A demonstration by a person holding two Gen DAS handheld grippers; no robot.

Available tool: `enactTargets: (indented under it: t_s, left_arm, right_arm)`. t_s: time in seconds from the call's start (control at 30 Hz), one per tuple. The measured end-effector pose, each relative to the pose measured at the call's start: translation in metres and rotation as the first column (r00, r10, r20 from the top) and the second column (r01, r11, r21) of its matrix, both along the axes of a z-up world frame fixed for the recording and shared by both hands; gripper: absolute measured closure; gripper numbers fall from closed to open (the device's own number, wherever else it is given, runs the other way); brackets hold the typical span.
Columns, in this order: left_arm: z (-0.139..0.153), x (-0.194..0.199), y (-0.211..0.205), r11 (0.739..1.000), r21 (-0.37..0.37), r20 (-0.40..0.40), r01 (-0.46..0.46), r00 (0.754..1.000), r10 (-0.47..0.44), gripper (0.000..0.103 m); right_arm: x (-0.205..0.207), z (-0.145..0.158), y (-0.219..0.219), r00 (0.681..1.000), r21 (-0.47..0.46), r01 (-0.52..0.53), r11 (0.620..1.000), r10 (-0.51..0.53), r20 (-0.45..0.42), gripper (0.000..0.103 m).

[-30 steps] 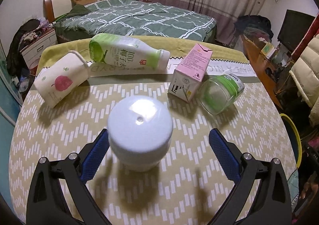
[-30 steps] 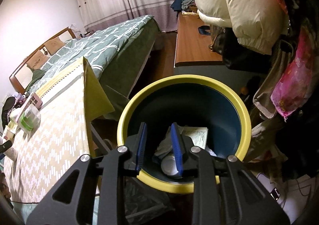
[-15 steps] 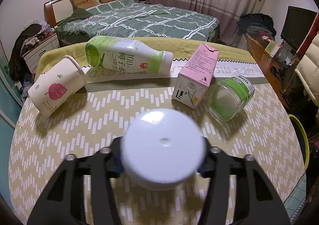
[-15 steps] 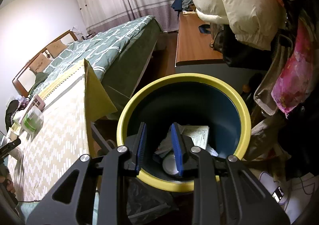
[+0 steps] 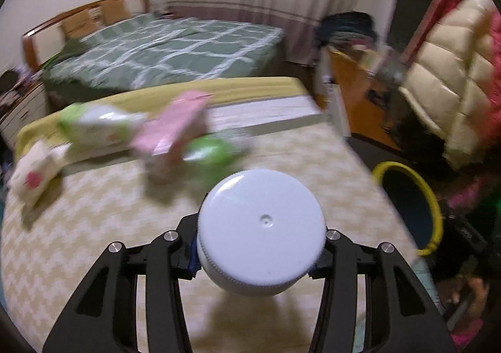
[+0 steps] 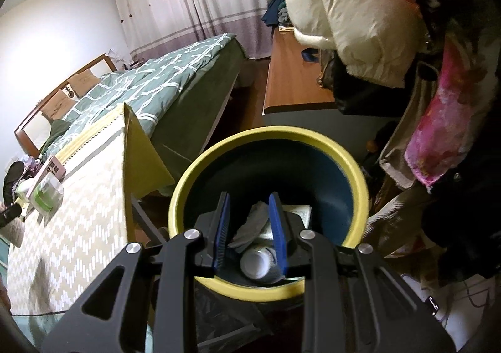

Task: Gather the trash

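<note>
In the left wrist view, the left tongs [image 5: 255, 254] are clamped on a white round jar [image 5: 261, 235], lid toward the camera, held above the desk [image 5: 94, 246] with its yellow-and-white zigzag cloth. Blue pads barely show at both sides of the jar. Its shadow falls on the cloth below. Background is motion-blurred: a white cup with a red mark [image 5: 33, 176] lies at far left, a green-and-white bottle [image 5: 97, 127] lies on its side behind it, a pink carton [image 5: 173, 130] is beside the bottle, and a green-lidded jar [image 5: 209, 154] is just right of the carton. All sit at the desk's far side, well apart from the held jar. The yellow-rimmed trash bin [image 5: 433, 212] stands off the desk's right edge. A bed with a green checked cover [image 5: 166, 49] is behind the desk.

In the right wrist view, the right tongs [image 6: 249, 235] hang over the trash bin [image 6: 360, 184], jaws narrow, parted, nothing between the blue pads [image 6: 220, 232]. Inside the bin lie crumpled paper [image 6: 255, 221] and a white-capped bottle [image 6: 258, 263]. The desk [image 6: 78, 227] is at left, with the pink carton [image 6: 51, 170] and green-lidded jar [image 6: 47, 193] at its far end. Puffy cream jacket [image 6: 350, 24] hangs at upper right.
</note>
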State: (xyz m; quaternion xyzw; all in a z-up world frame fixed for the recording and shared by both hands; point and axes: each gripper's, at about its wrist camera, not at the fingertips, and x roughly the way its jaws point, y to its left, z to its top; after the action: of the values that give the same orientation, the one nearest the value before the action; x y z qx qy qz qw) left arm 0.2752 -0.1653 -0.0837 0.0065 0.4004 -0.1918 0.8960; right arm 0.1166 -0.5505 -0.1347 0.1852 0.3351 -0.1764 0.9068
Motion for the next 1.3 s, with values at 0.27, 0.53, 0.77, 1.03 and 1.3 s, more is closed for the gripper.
enactTargets:
  t_s: [0.27,0.53,0.77,1.03,1.3]
  left_arm:
    - [0.008,-0.017,-0.134,0.969,-0.016,-0.012,0.245,0.970,-0.245,0.055]
    - [-0.014,-0.032,-0.245,0.916,-0.013,-0.065,0.401,0.914,-0.401,0.056]
    - [-0.033,-0.030,-0.305,0.898,0.018,-0.091,0.439,0.895,-0.436,0.055]
    - [-0.032,-0.031,-0.317,0.896,0.024,-0.072,0.442,0.895,-0.440,0.027]
    - [0.004,-0.037,-0.234,0.931,-0.030,0.008,0.363,0.932,-0.363,0.017]
  right_arm:
    - [-0.021,0.003,-0.024,0.999,-0.029,0.046,0.999,-0.046,0.010,0.078]
    - [-0.040,0.000,-0.050,0.996,-0.029,0.090,0.996,-0.089,0.018,0.078]
    - [-0.049,-0.003,-0.066,0.993,-0.013,0.118,0.993,-0.117,0.023,0.078]
    - [-0.045,-0.006,-0.067,0.993,-0.007,0.117,0.993,-0.117,0.015,0.078]
    - [-0.038,-0.003,-0.053,0.997,-0.011,0.078,0.997,-0.078,0.018,0.078]
